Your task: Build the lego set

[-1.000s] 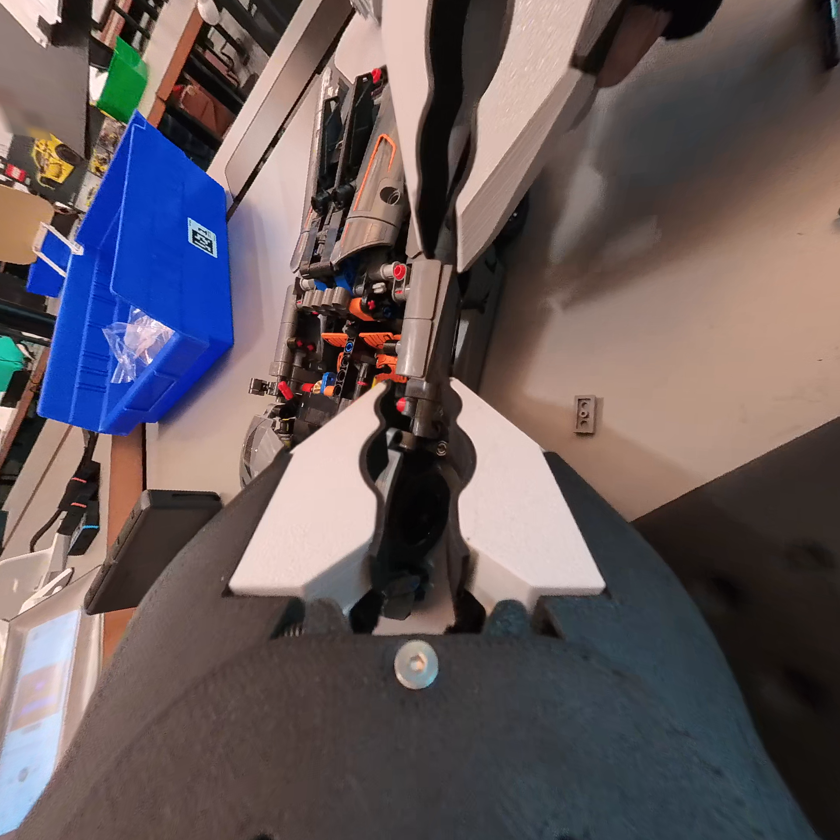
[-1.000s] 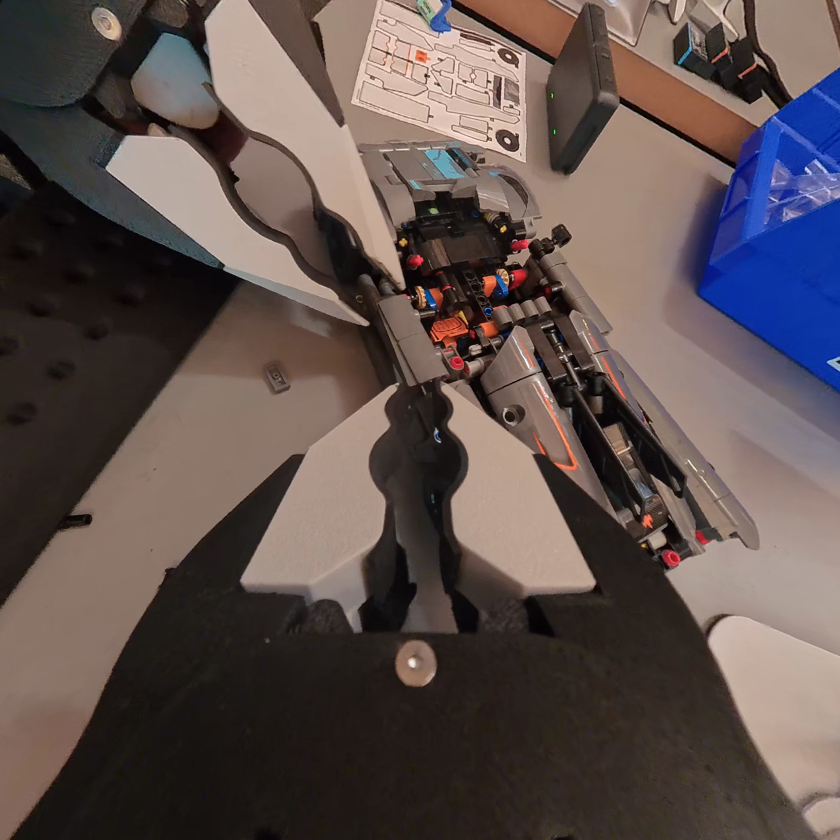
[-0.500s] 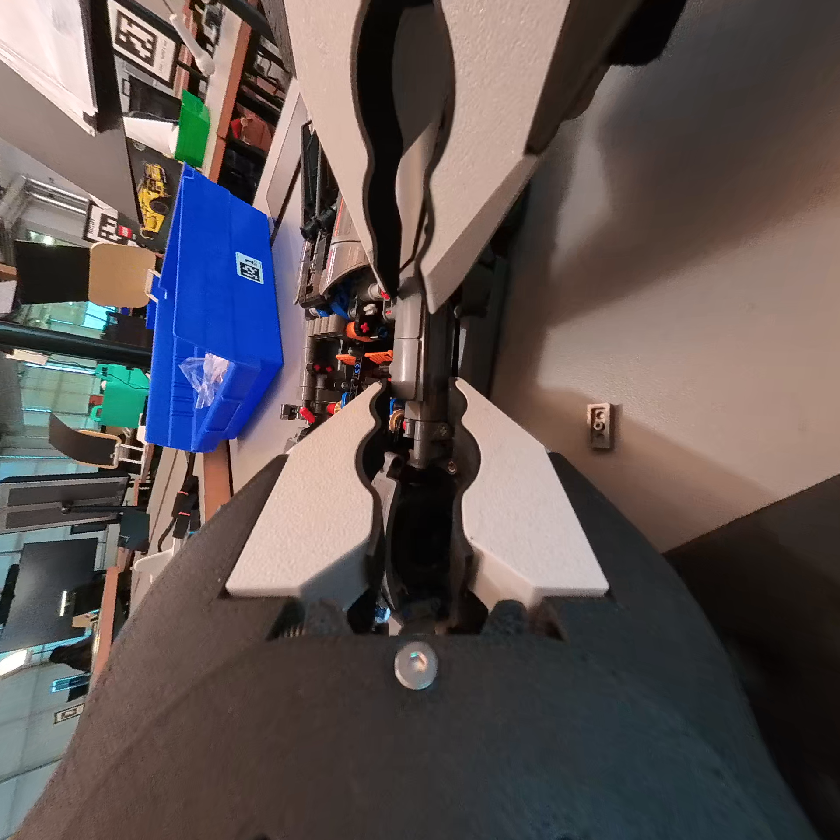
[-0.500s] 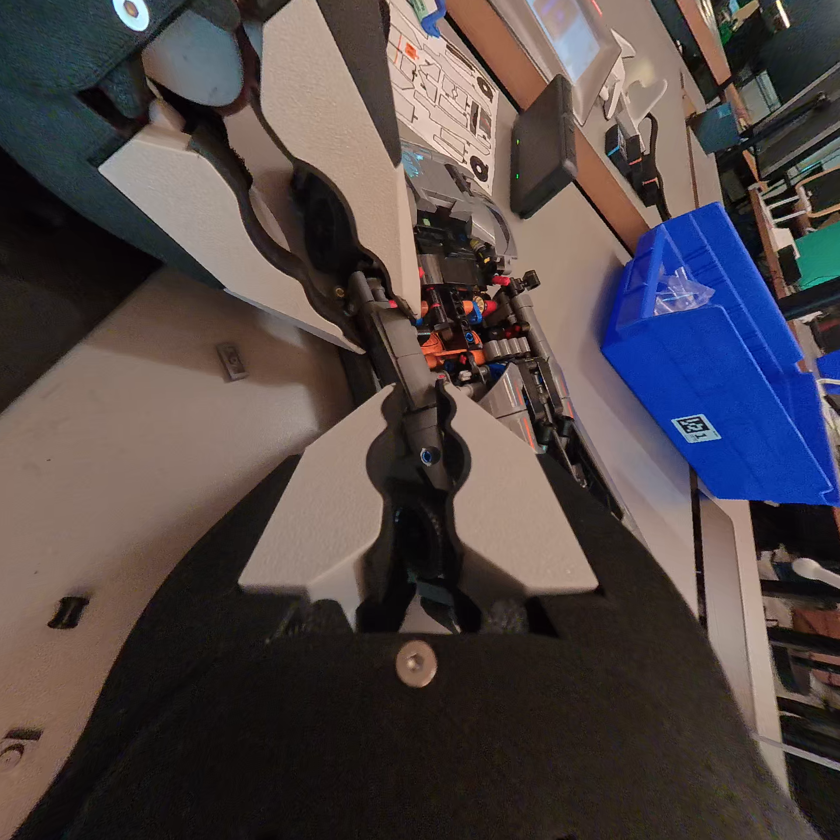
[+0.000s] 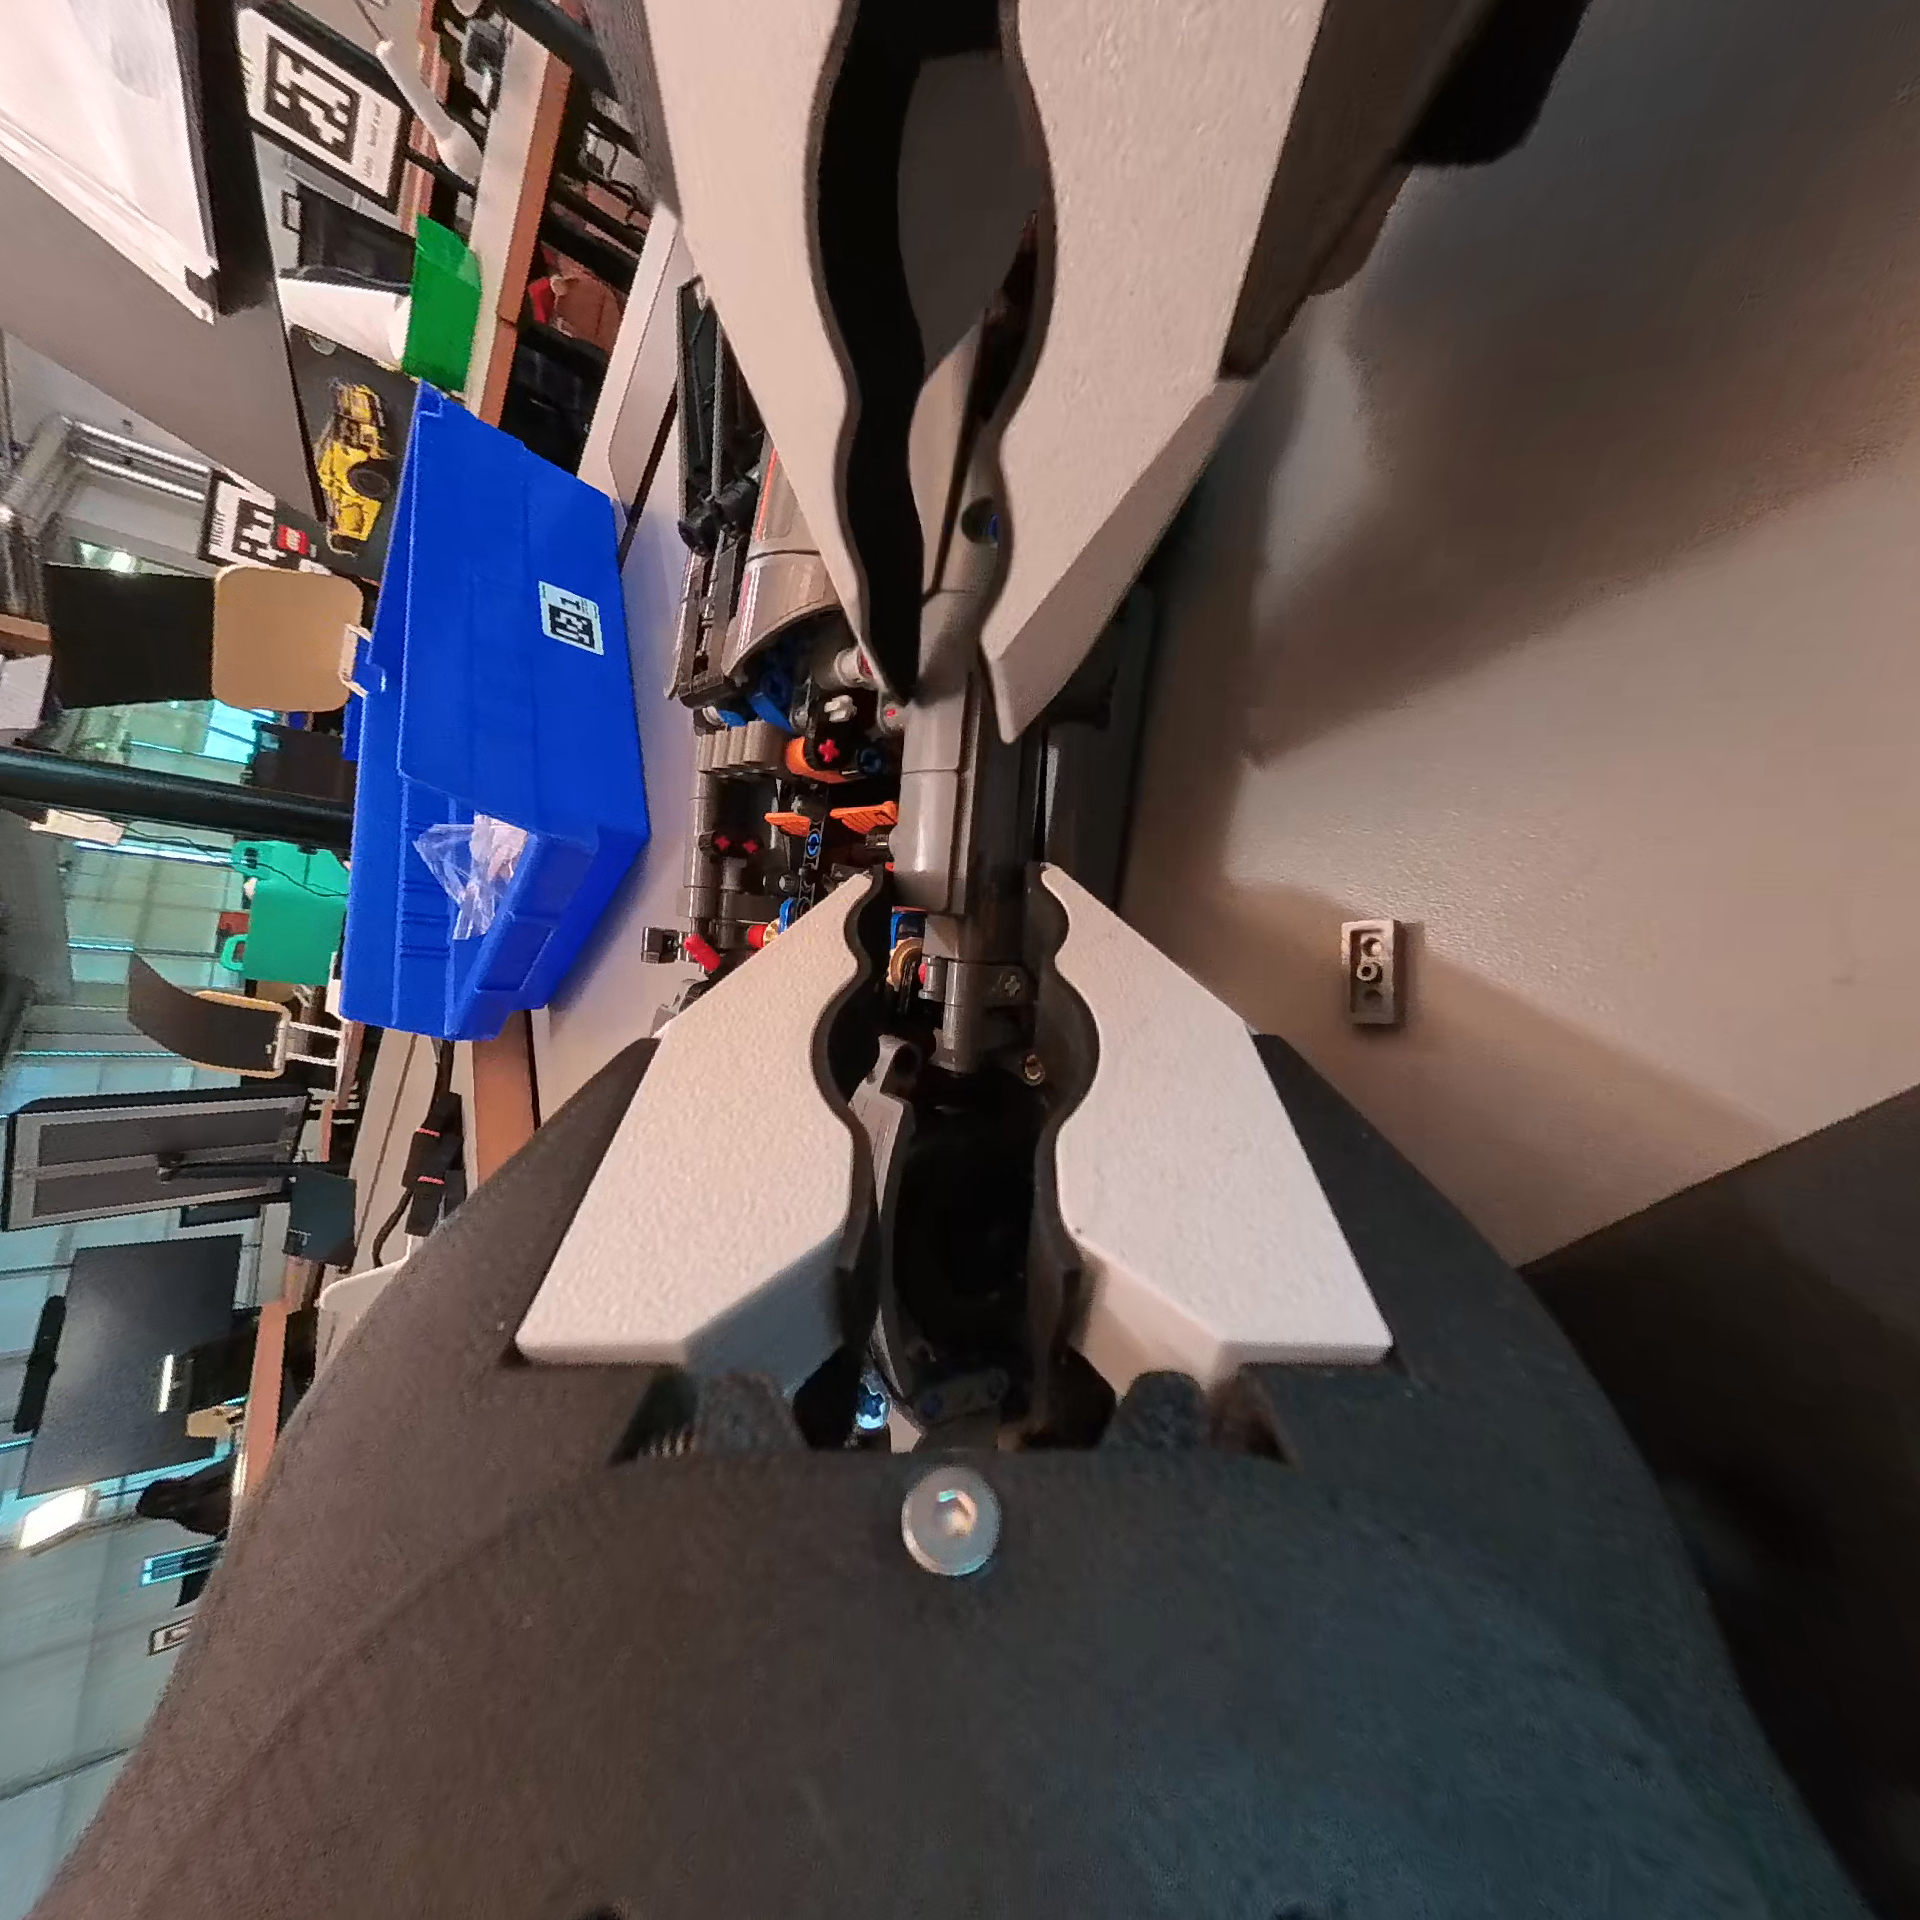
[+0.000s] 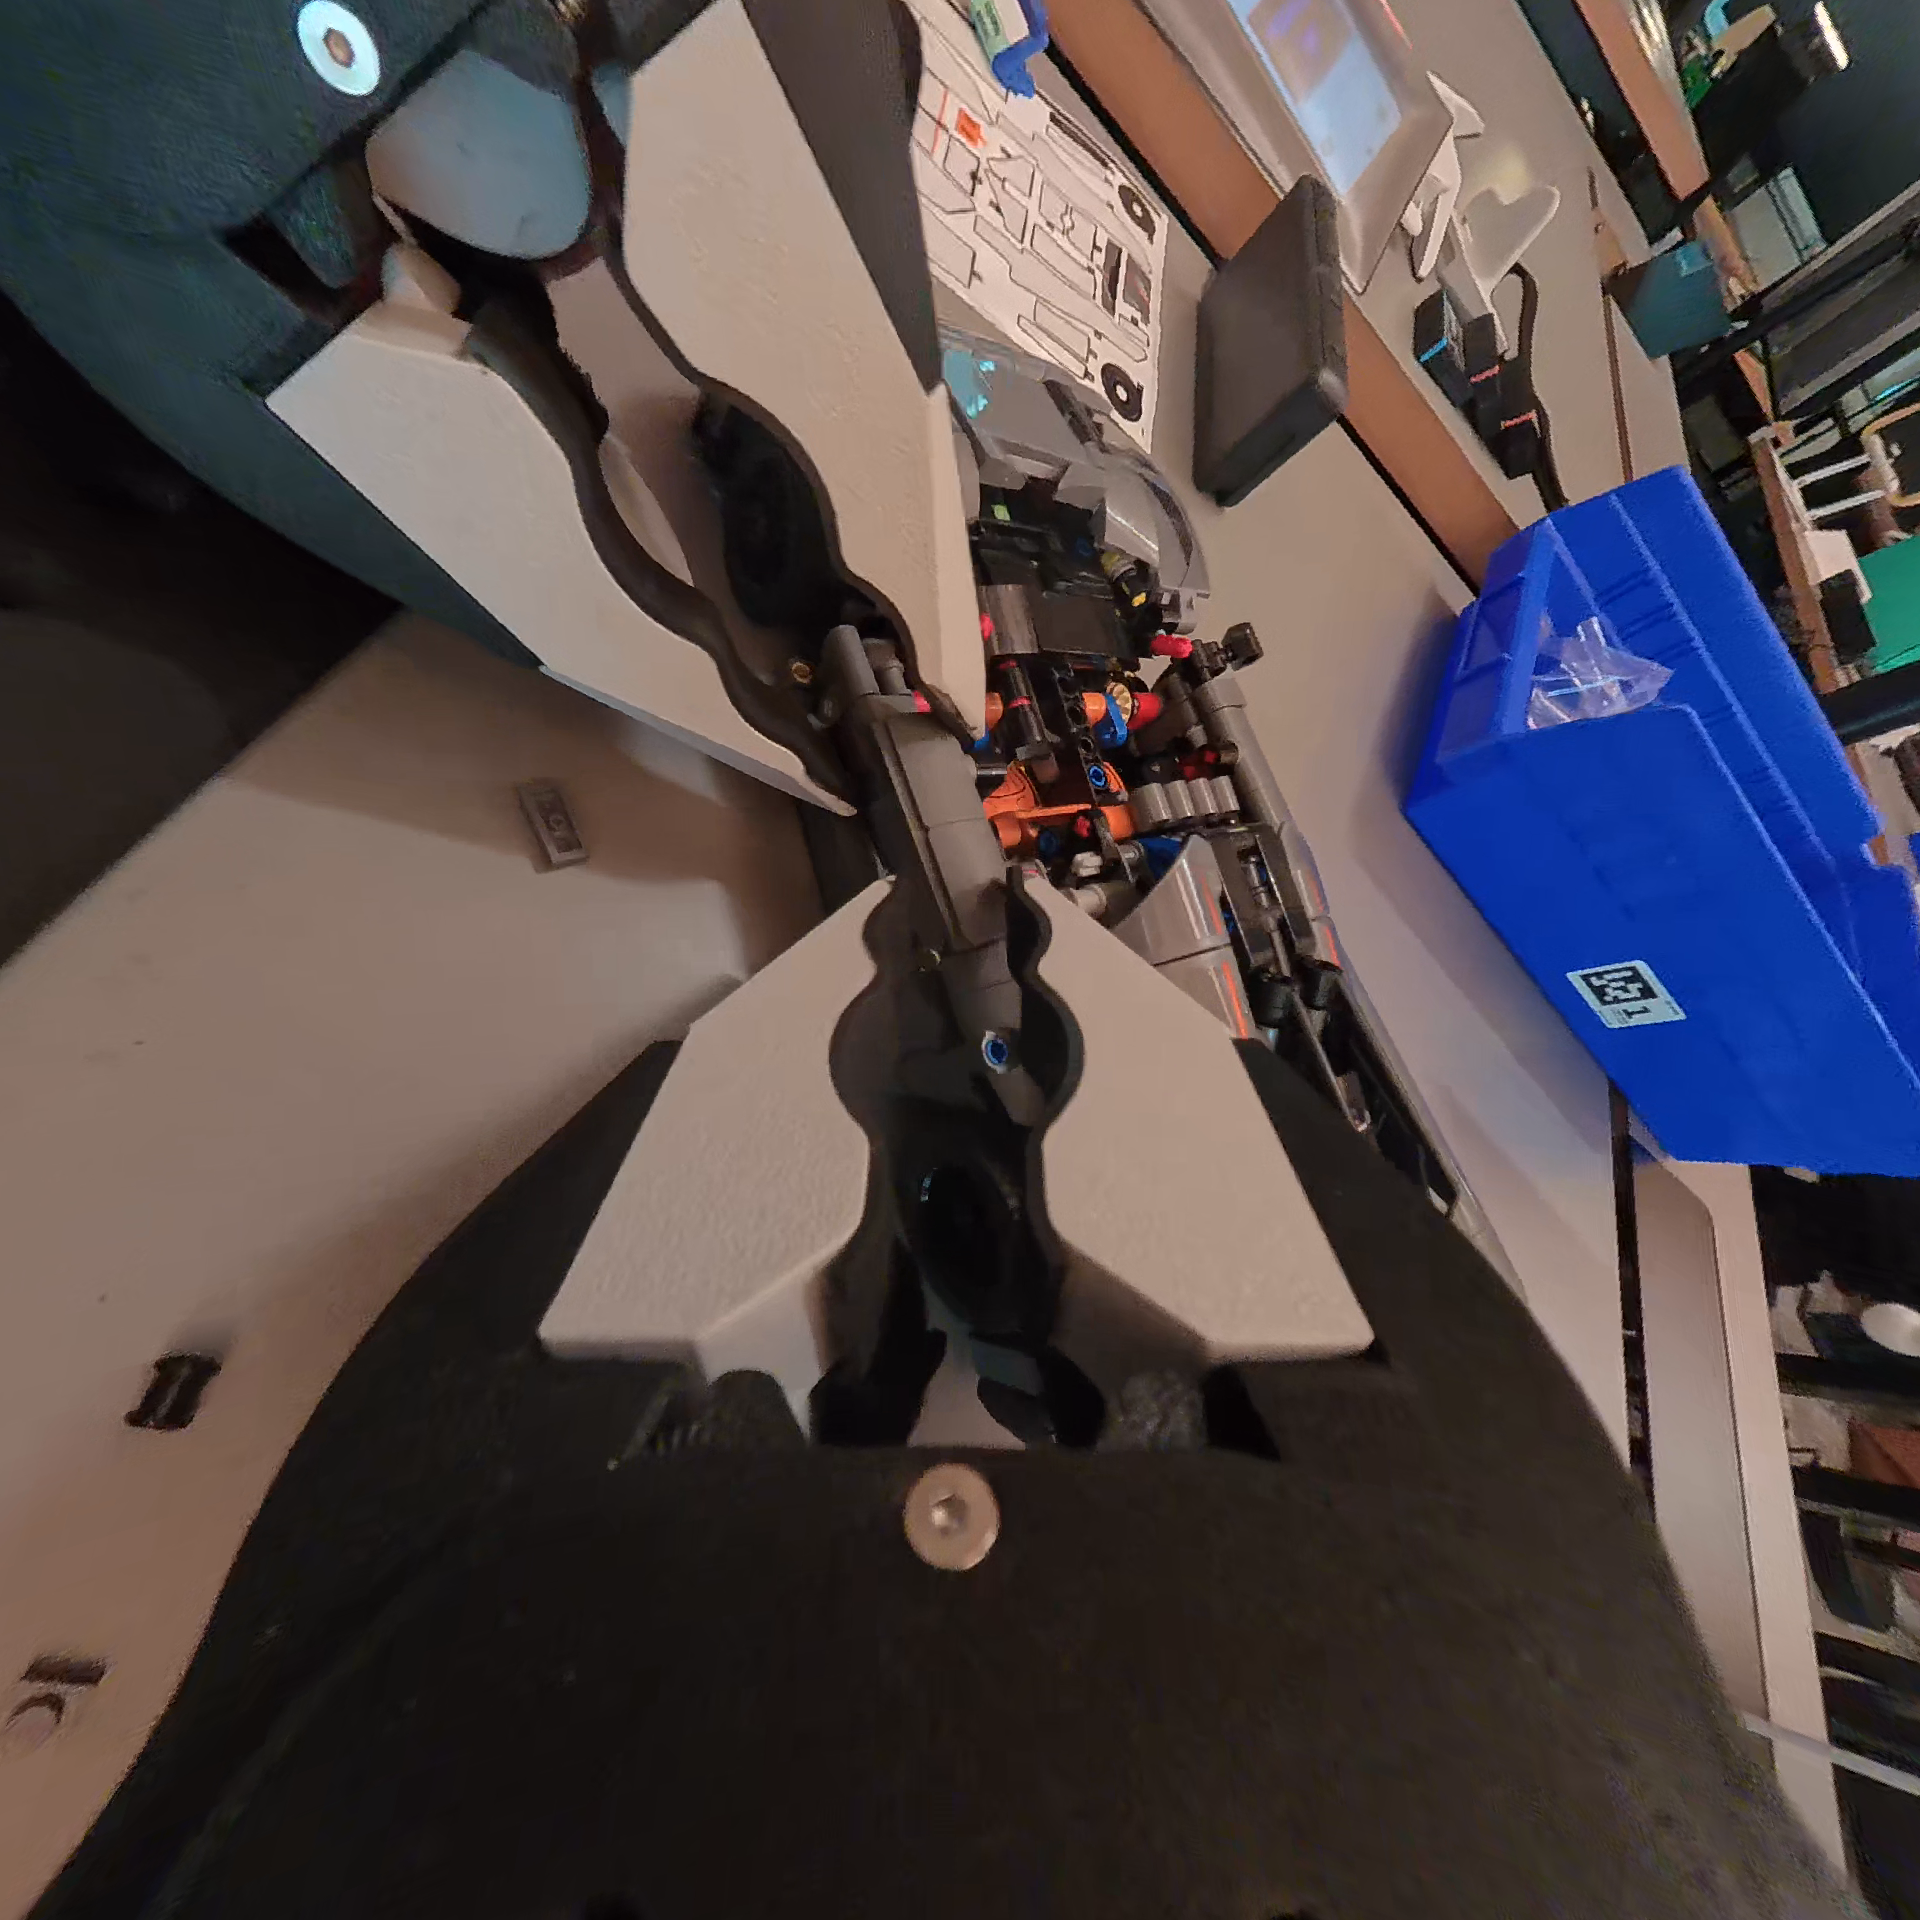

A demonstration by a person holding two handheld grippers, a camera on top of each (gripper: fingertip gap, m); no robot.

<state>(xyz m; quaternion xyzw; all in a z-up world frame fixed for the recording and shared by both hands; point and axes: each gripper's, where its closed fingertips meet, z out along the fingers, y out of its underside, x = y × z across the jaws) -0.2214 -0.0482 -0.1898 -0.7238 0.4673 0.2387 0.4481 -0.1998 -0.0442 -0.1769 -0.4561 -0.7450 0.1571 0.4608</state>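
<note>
The grey Lego car (image 5: 821,769) with orange and red parts lies lengthwise on the pale table, and shows in the right wrist view too (image 6: 1091,769). My left gripper (image 5: 951,894) is shut on the car's near side rail, with a black wheel between its jaws. My right gripper (image 6: 951,894) is shut on the same rail further along, also over a wheel. Each gripper shows in the other's view, the right one (image 5: 951,686) and the left one (image 6: 914,758). The two sets of tips face each other a short way apart.
A small loose grey plate (image 5: 1371,971) lies on the table beside the car (image 6: 551,826). A blue bin (image 6: 1662,831) holding a clear bag stands beyond the car. A sticker sheet (image 6: 1049,239), a black box (image 6: 1268,343) and a dark mat (image 6: 104,675) are nearby. Only a small space, under 4 cm, lies between the two pairs of fingers. From the left gripper's tips to the small loose grey plate (image 5: 1371,971) is close to 6 cm. It turns up in the right wrist view (image 6: 558,822) as well.
Both grippers have rolled together while keeping hold of the car, so the views are tilted and the room beyond the table shows. The car's near side has tipped with them.
</note>
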